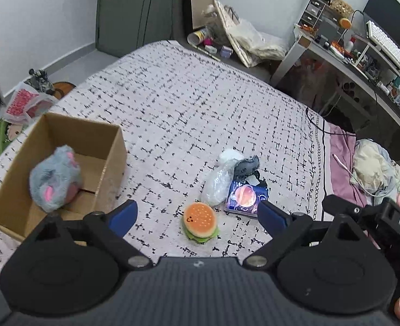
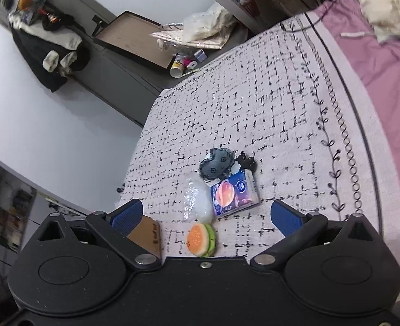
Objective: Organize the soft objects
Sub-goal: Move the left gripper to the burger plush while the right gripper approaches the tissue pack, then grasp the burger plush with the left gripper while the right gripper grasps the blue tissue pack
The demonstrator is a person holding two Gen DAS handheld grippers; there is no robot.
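Observation:
A plush burger point(image 1: 200, 223) lies on the patterned bedspread point(image 1: 172, 103), between the blue pads of my left gripper point(image 1: 197, 213), which hangs above it, open, touching nothing. A fluffy grey mouse toy point(image 1: 55, 178) sits in the open cardboard box point(image 1: 102, 146) at the left. Beyond the burger lie a clear plastic bag point(image 1: 218, 183), a grey fabric piece point(image 1: 246, 165) and a tissue pack with a planet print point(image 1: 247, 197). My right gripper point(image 2: 213, 216) is open over the same group: burger point(image 2: 201, 240), bag point(image 2: 197, 199), tissue pack point(image 2: 234, 195), grey piece point(image 2: 217, 163). A box corner point(image 2: 147, 233) shows by its left pad.
A pink sheet point(image 1: 341, 160) and crumpled bedding point(image 1: 376, 168) lie at the bed's right. A cluttered desk point(image 1: 362, 54) with a keyboard stands beyond. Bags and clutter point(image 1: 240, 40) sit on the floor past the bed's far edge; more bags point(image 1: 23, 103) lie left of the box.

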